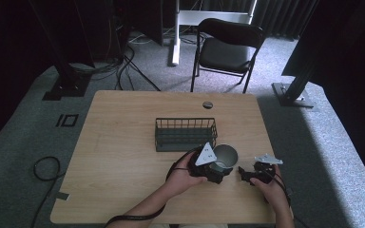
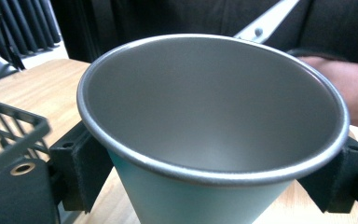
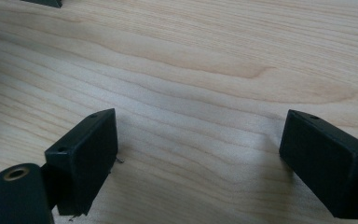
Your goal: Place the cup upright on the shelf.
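Our left tool clamps the pale-green, steel-lined conical cup at the wooden bench's five o'clock. Our right tool gapes wide, empty. We should keep the cup level, nearing the dark wire basket.

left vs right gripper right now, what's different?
The left gripper is shut on the metal cup; the right gripper is open with nothing between its jaws. The left sits just in front of the wire basket; the right hangs over bare table. Both have black jaws and a grey plate.
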A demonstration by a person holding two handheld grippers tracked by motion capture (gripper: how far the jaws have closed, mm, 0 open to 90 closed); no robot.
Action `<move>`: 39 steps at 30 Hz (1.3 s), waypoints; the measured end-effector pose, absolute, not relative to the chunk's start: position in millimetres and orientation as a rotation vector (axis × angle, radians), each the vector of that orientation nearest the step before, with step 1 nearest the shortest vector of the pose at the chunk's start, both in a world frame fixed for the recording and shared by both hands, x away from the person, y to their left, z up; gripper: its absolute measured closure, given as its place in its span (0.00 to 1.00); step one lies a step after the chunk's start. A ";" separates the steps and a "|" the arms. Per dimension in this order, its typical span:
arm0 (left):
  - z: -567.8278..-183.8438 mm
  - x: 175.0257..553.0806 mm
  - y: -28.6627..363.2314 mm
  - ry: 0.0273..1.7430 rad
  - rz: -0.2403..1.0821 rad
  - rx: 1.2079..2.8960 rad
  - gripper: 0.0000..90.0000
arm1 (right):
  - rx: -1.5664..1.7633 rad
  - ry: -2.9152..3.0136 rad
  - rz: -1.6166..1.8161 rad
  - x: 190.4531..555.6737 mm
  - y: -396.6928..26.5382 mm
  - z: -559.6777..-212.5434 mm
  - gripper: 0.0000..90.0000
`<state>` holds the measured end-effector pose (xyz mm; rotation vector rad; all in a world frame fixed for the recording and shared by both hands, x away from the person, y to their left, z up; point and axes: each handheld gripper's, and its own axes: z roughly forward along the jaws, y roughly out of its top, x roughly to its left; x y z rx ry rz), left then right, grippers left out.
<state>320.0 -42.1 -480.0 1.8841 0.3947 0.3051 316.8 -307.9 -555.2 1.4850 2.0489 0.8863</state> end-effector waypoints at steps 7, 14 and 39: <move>-461.8 324.7 -30.5 0.430 0.329 1.849 0.17 | 1.484 2.049 0.887 316.8 -308.0 -555.2 0.12; -443.1 332.4 -16.3 0.465 0.372 1.820 0.17 | 1.484 2.050 0.885 316.8 -308.0 -555.1 0.12; -406.0 363.6 23.1 0.629 0.520 1.716 0.17 | 1.484 2.048 0.886 316.8 -307.9 -555.2 0.12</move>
